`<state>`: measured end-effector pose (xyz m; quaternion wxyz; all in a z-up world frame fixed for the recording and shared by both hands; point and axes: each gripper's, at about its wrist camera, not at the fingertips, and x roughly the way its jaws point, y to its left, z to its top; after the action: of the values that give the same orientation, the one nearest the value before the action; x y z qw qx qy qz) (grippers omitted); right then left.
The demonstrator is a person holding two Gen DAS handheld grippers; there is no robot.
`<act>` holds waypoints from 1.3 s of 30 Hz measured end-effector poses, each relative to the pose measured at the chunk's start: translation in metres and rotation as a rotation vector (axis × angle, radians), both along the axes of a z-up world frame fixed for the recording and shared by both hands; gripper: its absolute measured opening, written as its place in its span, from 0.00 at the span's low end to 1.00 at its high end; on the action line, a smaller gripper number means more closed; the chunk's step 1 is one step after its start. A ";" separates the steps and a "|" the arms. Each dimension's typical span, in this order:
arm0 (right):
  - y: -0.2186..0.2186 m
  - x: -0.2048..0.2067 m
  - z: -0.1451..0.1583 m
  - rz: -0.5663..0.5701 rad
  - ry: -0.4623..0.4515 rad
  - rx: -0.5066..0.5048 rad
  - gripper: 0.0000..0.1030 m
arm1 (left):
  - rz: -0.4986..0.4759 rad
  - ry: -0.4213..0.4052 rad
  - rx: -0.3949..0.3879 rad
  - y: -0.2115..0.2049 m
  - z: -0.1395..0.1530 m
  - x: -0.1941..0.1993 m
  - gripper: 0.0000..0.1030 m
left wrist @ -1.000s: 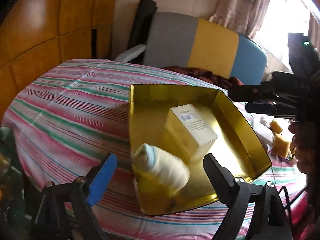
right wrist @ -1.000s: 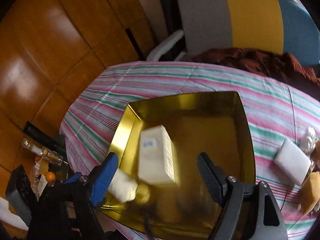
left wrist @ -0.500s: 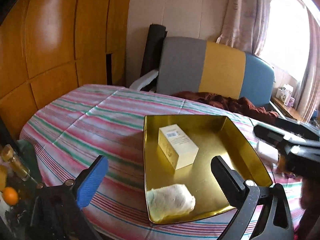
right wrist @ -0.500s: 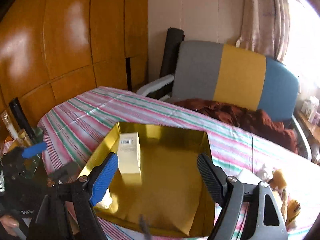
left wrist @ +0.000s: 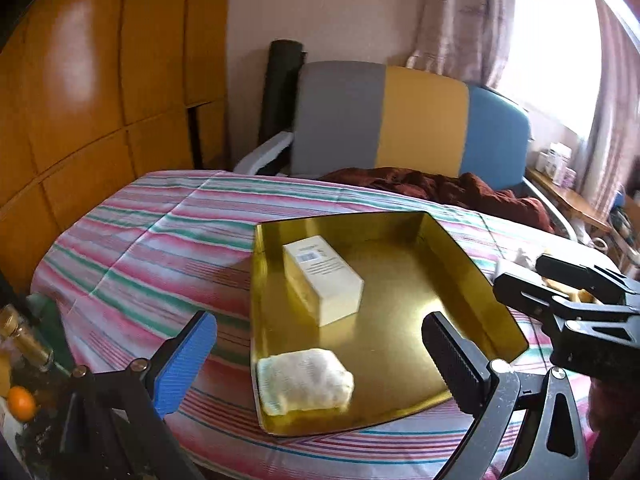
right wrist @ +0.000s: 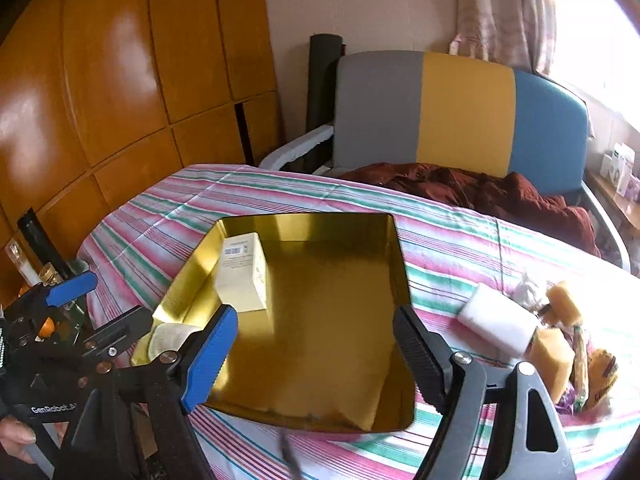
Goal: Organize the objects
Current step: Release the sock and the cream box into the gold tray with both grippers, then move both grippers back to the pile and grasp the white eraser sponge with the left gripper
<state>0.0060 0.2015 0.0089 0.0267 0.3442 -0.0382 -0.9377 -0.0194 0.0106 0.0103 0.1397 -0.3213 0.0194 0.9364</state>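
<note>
We judge the sorting as partly done. Two things already lie in the gold tray (left wrist: pixel 472 276): a cream box (left wrist: pixel 322 280) toward its eleven o'clock corner and a white rolled cloth (left wrist: pixel 305 380) toward its seven o'clock corner, apart from each other. On the striped tablecloth (left wrist: pixel 160 240), at about three o'clock from the tray in the right wrist view, a cluster is left: a white block (right wrist: pixel 496 328), a yellow sponge (right wrist: pixel 554 354), and behind them some crinkled wrapping and packets that we cannot identify through the blur at the lens edge. Those look like what remains to bring in.

Our left gripper (left wrist: pixel 320 354) is spread wide and empty, hanging near the tray's near edge with the cloth seen between its fingers but not touched. Our right gripper (right wrist: pixel 316 356) is likewise released, its jaws wide apart over the tray's near half, gripping nothing. Seen from the left wrist, it reaches in from three o'clock, above the tray's right rim.
</note>
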 end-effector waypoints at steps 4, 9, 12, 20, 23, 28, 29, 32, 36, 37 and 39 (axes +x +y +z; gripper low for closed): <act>0.020 0.006 -0.006 -0.038 -0.014 -0.010 0.79 | -0.036 0.002 -0.035 0.015 -0.003 0.003 1.00; 0.050 0.011 -0.016 -0.094 -0.045 -0.021 0.79 | -0.099 -0.029 -0.056 0.034 -0.010 0.003 1.00; 0.073 0.015 -0.018 -0.137 -0.054 -0.013 0.79 | -0.117 -0.038 -0.049 0.043 -0.011 0.003 1.00; 0.164 0.030 -0.010 -0.322 -0.041 -0.042 0.79 | -0.200 -0.108 0.012 0.064 -0.012 -0.001 0.99; 0.206 0.031 -0.010 -0.397 -0.046 -0.077 0.79 | -0.233 -0.124 0.011 0.076 -0.013 -0.002 0.99; 0.268 0.034 -0.027 -0.479 -0.070 -0.204 0.79 | -0.323 -0.101 -0.022 0.108 -0.005 0.000 1.00; 0.276 0.035 -0.032 -0.497 -0.079 -0.240 0.79 | -0.350 -0.090 -0.040 0.119 -0.003 0.001 1.00; 0.288 0.038 -0.038 -0.521 -0.092 -0.333 0.79 | -0.443 -0.051 -0.123 0.149 -0.001 0.003 1.00; 0.284 0.038 -0.035 -0.485 -0.078 -0.352 0.80 | -0.597 0.007 -0.248 0.192 -0.003 0.004 1.00; 0.282 0.038 -0.036 -0.473 -0.076 -0.358 0.80 | -0.633 0.014 -0.268 0.203 -0.004 0.002 1.00; 0.280 0.037 -0.034 -0.440 -0.072 -0.367 0.80 | -0.680 0.014 -0.299 0.220 -0.007 -0.005 1.00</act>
<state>0.0434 0.4815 -0.0253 -0.1169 0.3502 -0.2818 -0.8856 -0.0248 0.2301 0.0031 0.3940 -0.3070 0.2628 0.8255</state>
